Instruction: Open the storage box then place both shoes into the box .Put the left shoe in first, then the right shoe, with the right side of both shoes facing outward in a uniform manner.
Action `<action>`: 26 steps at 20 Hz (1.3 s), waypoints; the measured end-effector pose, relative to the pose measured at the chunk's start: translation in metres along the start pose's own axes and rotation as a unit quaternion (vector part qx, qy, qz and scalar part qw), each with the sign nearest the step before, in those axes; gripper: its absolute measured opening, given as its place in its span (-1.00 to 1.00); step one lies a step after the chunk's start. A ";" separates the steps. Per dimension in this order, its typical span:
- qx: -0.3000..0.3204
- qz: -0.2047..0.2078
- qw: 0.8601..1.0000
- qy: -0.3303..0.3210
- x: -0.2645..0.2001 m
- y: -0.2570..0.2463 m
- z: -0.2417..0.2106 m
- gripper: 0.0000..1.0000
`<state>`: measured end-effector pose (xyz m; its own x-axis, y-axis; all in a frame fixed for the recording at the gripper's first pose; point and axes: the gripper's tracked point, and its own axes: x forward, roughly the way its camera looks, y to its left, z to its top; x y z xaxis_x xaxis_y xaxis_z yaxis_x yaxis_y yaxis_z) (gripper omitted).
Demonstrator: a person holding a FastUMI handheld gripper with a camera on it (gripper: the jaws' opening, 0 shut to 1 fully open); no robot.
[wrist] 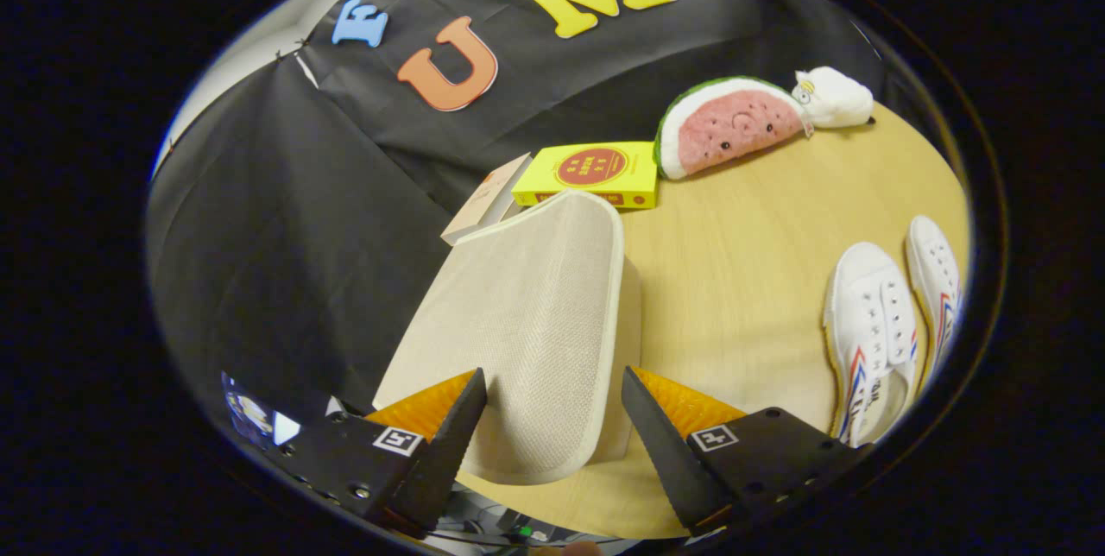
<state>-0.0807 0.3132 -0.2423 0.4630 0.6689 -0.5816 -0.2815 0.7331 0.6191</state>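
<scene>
Hovering with jaws apart, the gripper [552, 418] straddles the near end of the storage box [527, 331], whose closed lid runs lengthwise away; shoes [893, 327] lie right.

Beige fabric storage box [527, 314] sitting closed, lid down; two white shoes [893, 323] lying side by side, well apart from it.
</scene>
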 end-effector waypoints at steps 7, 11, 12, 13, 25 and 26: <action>0.040 0.014 0.998 0.037 0.004 0.004 0.004 0.75; 0.047 0.007 0.999 0.018 -0.019 -0.005 0.022 0.02; 0.049 0.010 0.999 0.010 -0.022 -0.003 0.029 -0.25; 0.044 0.013 0.999 0.009 -0.028 -0.001 0.032 -0.51; -0.074 0.018 0.997 -0.018 -0.077 0.113 0.076 -1.00; -0.090 0.023 0.995 -0.021 -0.076 0.128 0.080 -1.00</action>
<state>-0.0848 0.3465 -0.0762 0.4799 0.6987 -0.5306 -0.4465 0.7151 0.5378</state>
